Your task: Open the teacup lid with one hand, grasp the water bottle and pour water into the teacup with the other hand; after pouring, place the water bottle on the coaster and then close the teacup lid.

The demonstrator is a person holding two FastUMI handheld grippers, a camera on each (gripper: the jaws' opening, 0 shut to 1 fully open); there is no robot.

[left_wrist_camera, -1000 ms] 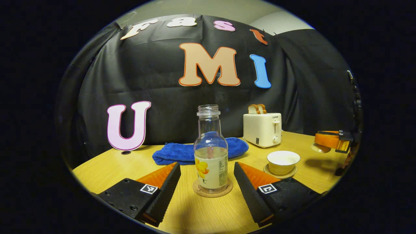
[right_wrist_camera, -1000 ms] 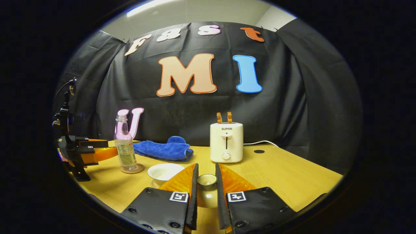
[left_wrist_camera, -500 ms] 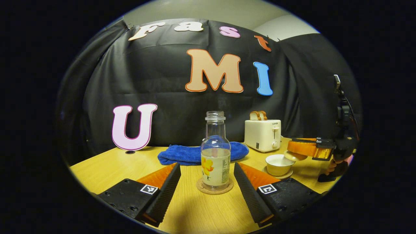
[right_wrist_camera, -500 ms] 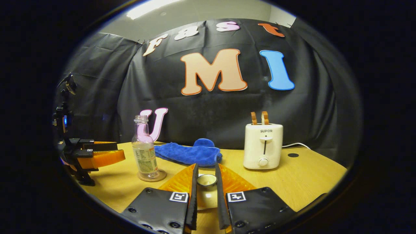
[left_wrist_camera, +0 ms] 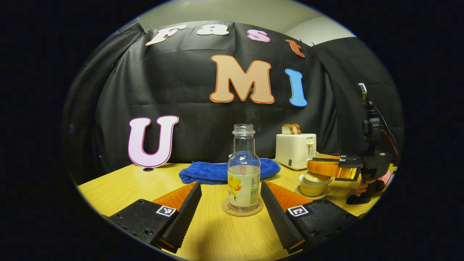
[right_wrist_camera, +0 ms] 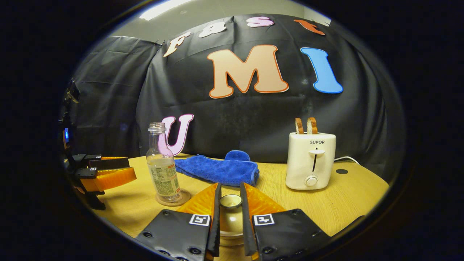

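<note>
A clear water bottle (left_wrist_camera: 243, 170), about half full, stands on a round cork coaster (left_wrist_camera: 242, 211). My left gripper (left_wrist_camera: 231, 185) is open, one finger on each side of the bottle and short of it, touching nothing. My right gripper (right_wrist_camera: 230, 192) is shut on the knob of the teacup lid (right_wrist_camera: 231, 216). From the left gripper view, the right gripper (left_wrist_camera: 311, 168) holds the lid (left_wrist_camera: 319, 177) down at the rim of the teacup (left_wrist_camera: 311, 189), which stands on its saucer. I cannot tell if lid and cup touch. The right gripper view shows the bottle (right_wrist_camera: 163, 170) and the left gripper (right_wrist_camera: 131, 168) to the left.
A blue towel (left_wrist_camera: 217, 172) lies behind the bottle. A white toaster (left_wrist_camera: 295, 150) with two bread slices stands at the back right of the wooden table (left_wrist_camera: 119, 188), its cord trailing right. A hand (left_wrist_camera: 366, 185) holds the right gripper's handle.
The right gripper carried the lid leftward over the teacup and lowered it to the rim. The left gripper stayed open and drew back slightly from the bottle, which rests on the coaster.
</note>
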